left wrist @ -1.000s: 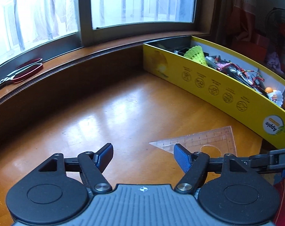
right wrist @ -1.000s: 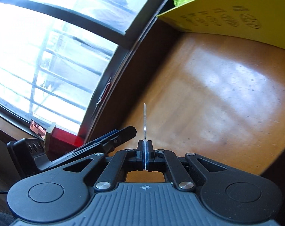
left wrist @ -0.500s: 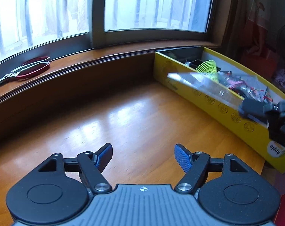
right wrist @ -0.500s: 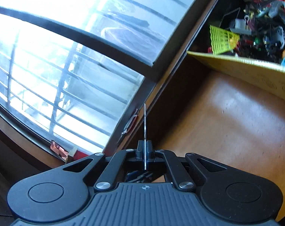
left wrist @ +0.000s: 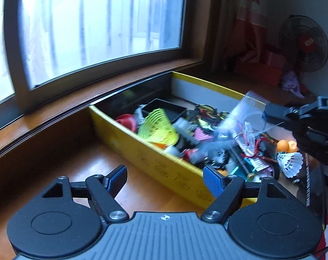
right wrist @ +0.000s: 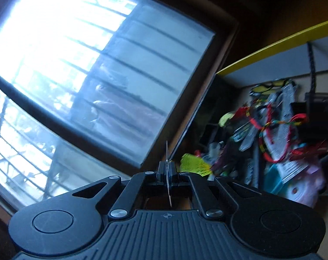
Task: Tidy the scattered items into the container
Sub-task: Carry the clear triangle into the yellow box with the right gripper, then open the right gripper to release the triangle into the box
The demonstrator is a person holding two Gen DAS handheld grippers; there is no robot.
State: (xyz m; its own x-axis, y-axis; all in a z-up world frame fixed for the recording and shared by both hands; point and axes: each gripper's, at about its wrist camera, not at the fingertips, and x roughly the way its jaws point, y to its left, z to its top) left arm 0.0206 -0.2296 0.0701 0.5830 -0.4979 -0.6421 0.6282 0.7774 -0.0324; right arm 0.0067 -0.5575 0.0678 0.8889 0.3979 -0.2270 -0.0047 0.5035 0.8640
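Now the right gripper [right wrist: 167,171] was pinched tight on the thin clear plastic set square [left wrist: 240,119], which hung tilted and blurred over the far right of the yellow cardboard box [left wrist: 164,169]. The left gripper [left wrist: 164,176] gaped wide, holding nothing. Best to lower it flat onto the clutter before letting go.

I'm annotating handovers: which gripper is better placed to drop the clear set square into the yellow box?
Right. The right gripper is shut on the clear set square, already above the yellow box. The left gripper is open, empty, short of the box.
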